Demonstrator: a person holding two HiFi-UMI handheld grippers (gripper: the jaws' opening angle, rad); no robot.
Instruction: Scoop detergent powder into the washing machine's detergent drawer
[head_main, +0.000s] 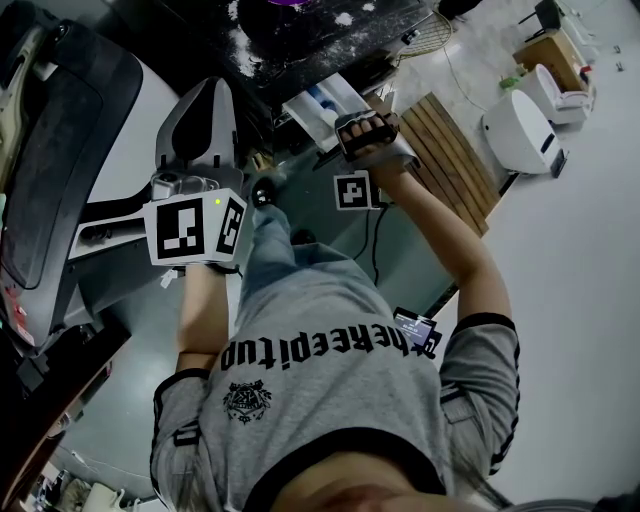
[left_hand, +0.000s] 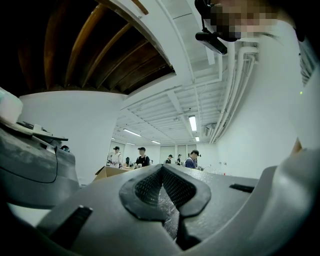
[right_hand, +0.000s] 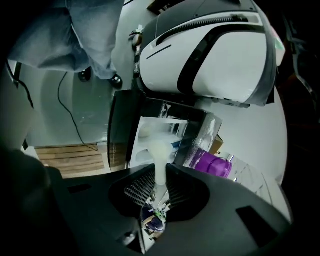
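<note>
Right tool (right_hand: 159, 176): closed on the thin handle of a white plastic scoop (right_hand: 159, 150). The handle runs straight out between the ribbed black pads, with the bowl at the far end.
Right hand (head_main: 366, 134): gloved and wrapped around the right tool's grip, with the marker cube just below it in the head view.
Scoop bowl: just beyond the right tool's tips, over the drawer. It is too blurred to tell whether it holds anything.
Drawer: the white plastic detergent drawer (right_hand: 141, 121) stands open from a dark front, straight ahead of the right tool and under the scoop bowl. Blue parts show inside its compartments.
Powder: white detergent powder specks (head_main: 342, 18) lie on the black desk top (head_main: 300, 55), beyond the right tool in the head view.
Purple container: a translucent purple plastic tub (right_hand: 216, 165) sits to the right of the right tool's tips, close beside the drawer.
Left tool (left_hand: 161, 171): its grey jaws are together and the pads meet at the tips. A crinkled clear sheen shows in the slit below them, and I cannot tell what it is.
Left tool position: tilted up towards the ceiling, well to the left of the right tool and away from the drawer.
Wooden slat panel (head_main: 452, 150): on the floor to the right of the right tool.
People in caps (left_hand: 142, 157): far beyond the left tool's tips, standing at the back of the room.
</note>
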